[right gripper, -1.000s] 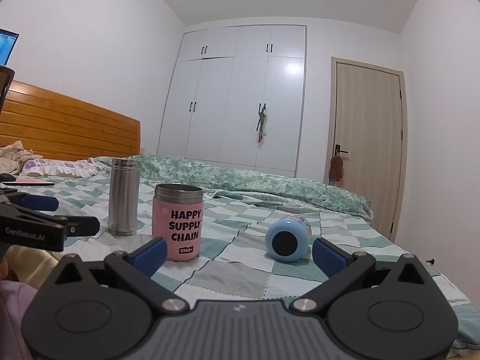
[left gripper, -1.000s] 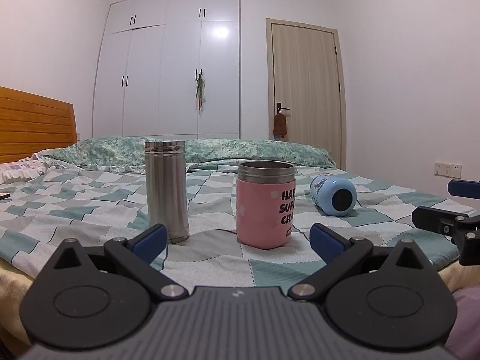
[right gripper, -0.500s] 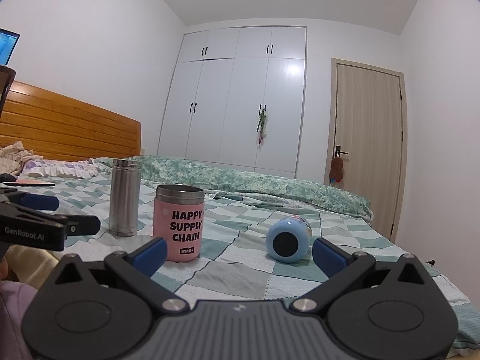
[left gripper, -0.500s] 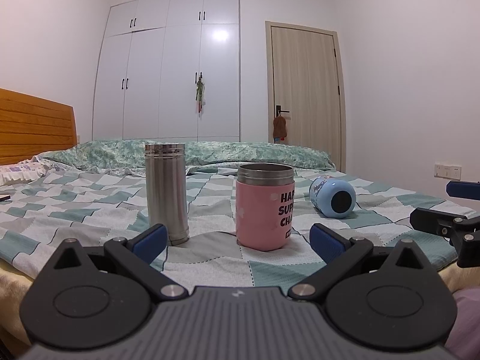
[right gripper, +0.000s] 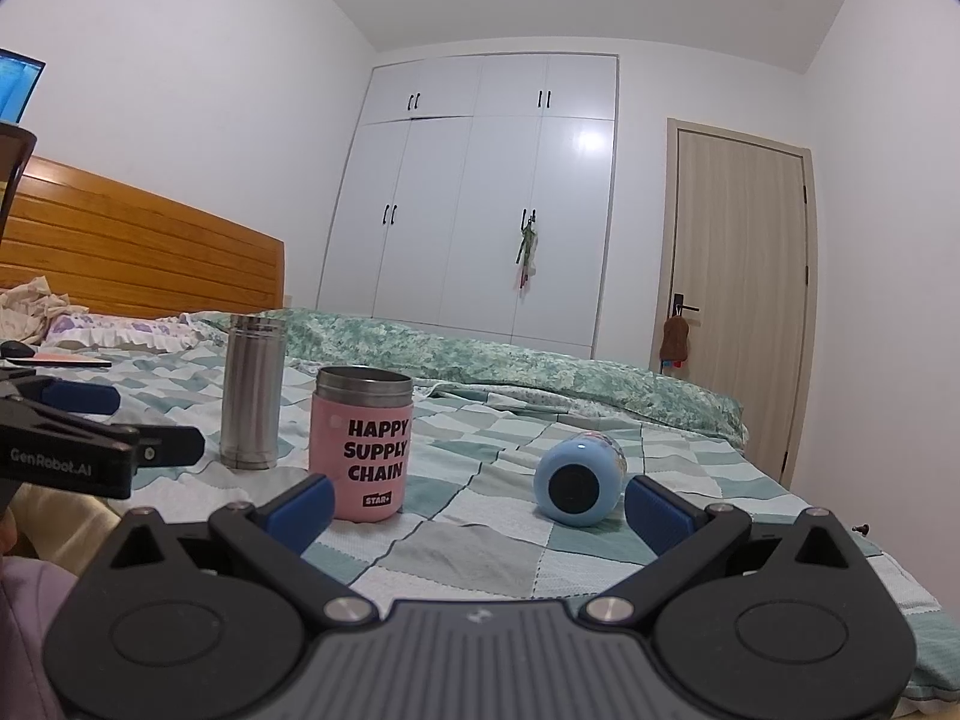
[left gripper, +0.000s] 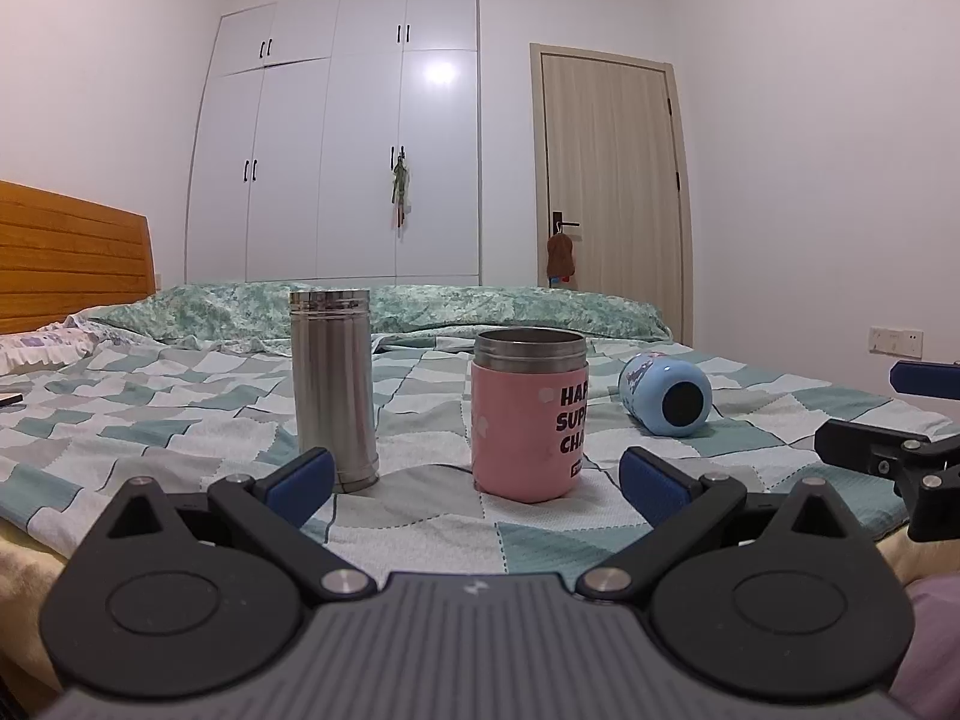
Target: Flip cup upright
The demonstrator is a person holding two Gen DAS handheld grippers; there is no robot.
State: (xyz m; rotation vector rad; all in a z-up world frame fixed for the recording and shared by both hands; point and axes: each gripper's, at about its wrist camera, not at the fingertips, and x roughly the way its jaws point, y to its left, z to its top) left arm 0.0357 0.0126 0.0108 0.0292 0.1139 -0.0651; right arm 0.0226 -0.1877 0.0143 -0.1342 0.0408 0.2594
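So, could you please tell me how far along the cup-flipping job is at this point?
Done: the steel cup and pink cup stand upright. In hand: nothing; the left gripper and right gripper are open and empty. Left: the blue cup lies on its side on the bed, ungrasped.

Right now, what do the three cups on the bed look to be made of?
Tall cylinder cup: bare brushed metal, likely stainless steel, with faint vertical reflections and a seam near its base.
Pink cup: metal rim and top band above a matte pink body printed HAPPY SUPPLY CHAIN; a coating or a sleeve, cannot tell.
Blue cup, lying on its side: smooth glossy light blue shell with a dark round base, plastic or painted metal.
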